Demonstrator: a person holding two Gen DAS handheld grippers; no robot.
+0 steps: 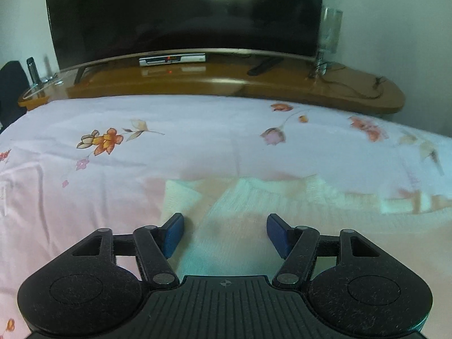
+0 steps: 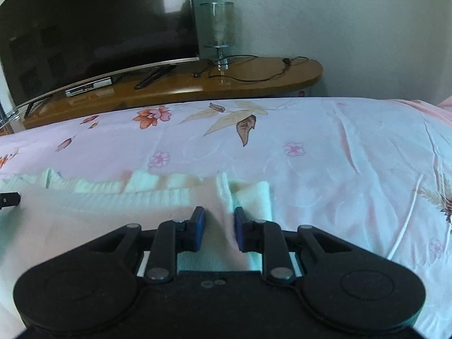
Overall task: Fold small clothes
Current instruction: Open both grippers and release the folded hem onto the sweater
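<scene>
A small white knitted garment [image 1: 254,212] lies flat on the pink floral bedsheet [image 1: 169,141]. My left gripper [image 1: 224,221] is open wide just above its left part, its blue pads [image 1: 173,233] on either side of the cloth and not gripping it. In the right wrist view the same garment [image 2: 113,206] stretches to the left. My right gripper [image 2: 219,220] is partly closed around a raised fold at the garment's right edge, with a visible gap between the pads [image 2: 199,226]. The left gripper's tip shows at the far left of that view [image 2: 10,199].
Beyond the bed [image 2: 310,155] stands a wooden TV bench [image 1: 226,82] with a large dark TV [image 1: 183,11], a set-top box [image 1: 172,60], a remote [image 1: 264,66], a glass lamp [image 2: 219,31] and cables [image 2: 254,76].
</scene>
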